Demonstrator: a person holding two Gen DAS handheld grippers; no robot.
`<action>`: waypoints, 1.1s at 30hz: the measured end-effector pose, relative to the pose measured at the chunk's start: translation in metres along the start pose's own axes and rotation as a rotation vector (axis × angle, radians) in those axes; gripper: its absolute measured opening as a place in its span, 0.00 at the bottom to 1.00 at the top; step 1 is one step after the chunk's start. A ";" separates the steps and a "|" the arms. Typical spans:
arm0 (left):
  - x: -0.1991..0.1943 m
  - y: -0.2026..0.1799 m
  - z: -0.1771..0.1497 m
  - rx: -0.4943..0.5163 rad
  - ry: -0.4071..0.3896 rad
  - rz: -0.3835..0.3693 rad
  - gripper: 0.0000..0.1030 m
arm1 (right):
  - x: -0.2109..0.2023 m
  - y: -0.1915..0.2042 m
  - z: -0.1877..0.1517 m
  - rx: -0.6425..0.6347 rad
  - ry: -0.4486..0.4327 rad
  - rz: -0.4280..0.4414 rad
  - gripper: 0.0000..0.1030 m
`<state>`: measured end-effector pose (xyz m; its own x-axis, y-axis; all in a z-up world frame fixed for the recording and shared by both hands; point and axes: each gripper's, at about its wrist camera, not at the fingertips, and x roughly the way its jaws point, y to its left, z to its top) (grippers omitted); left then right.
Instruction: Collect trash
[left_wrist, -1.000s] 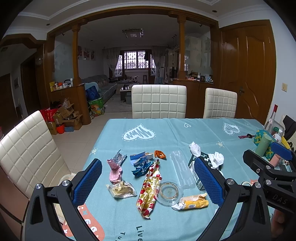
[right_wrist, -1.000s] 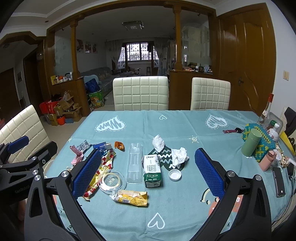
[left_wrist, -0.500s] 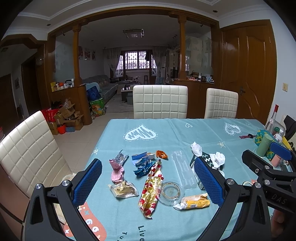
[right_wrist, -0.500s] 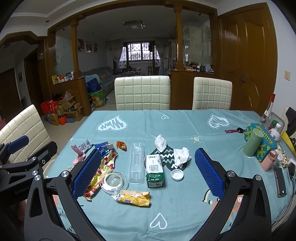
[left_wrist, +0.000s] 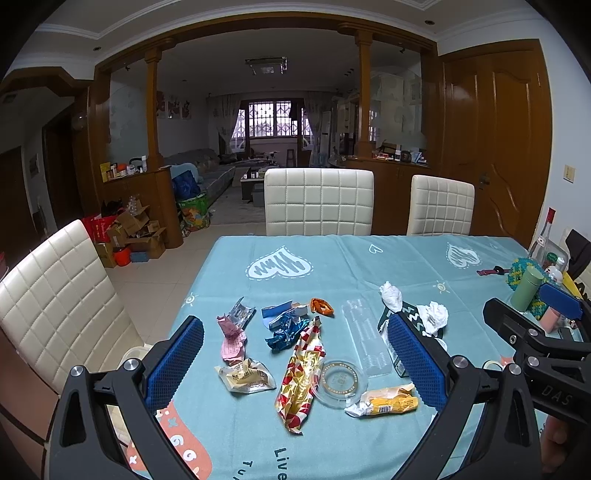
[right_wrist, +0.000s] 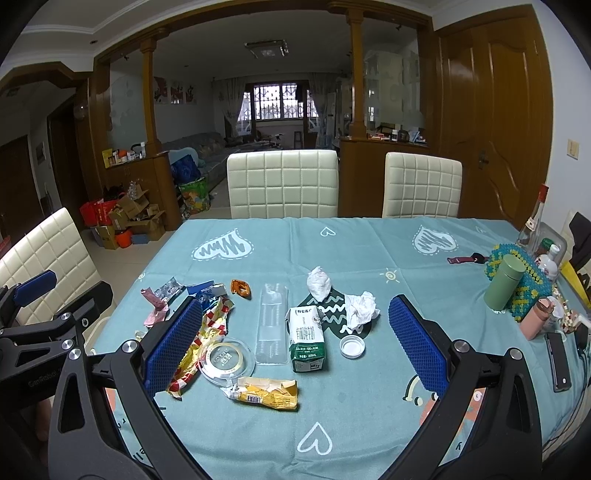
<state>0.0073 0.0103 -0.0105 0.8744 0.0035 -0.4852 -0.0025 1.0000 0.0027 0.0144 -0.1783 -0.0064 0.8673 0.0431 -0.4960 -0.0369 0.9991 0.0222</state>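
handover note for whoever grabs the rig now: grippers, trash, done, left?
Left gripper: jaws open, empty, above the wrappers.
Right gripper: jaws open, empty, above the green-and-white milk carton.
On the teal tablecloth: red-and-gold foil wrapper, yellow snack wrapper, round clear plastic lid, crumpled white tissues, white bottle cap.
Done: nothing held.
Left: all of it. No bin in view.

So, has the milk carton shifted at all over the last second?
No. The milk carton sits in the same spot as before, between the clear plastic tray and the white bottle cap, at the edge of the tablecloth's dark zigzag print.
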 end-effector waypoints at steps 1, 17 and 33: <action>0.000 0.000 0.000 0.000 0.000 0.001 0.94 | 0.000 0.000 0.000 0.000 0.000 0.000 0.97; 0.000 0.000 0.000 0.000 0.000 0.001 0.94 | 0.000 -0.001 -0.001 0.002 0.003 0.000 0.97; 0.000 0.000 0.001 -0.001 0.002 0.002 0.94 | -0.002 -0.002 -0.002 0.006 0.008 -0.001 0.97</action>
<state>0.0079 0.0099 -0.0099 0.8736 0.0052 -0.4866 -0.0043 1.0000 0.0030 0.0120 -0.1805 -0.0078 0.8635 0.0421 -0.5025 -0.0331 0.9991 0.0268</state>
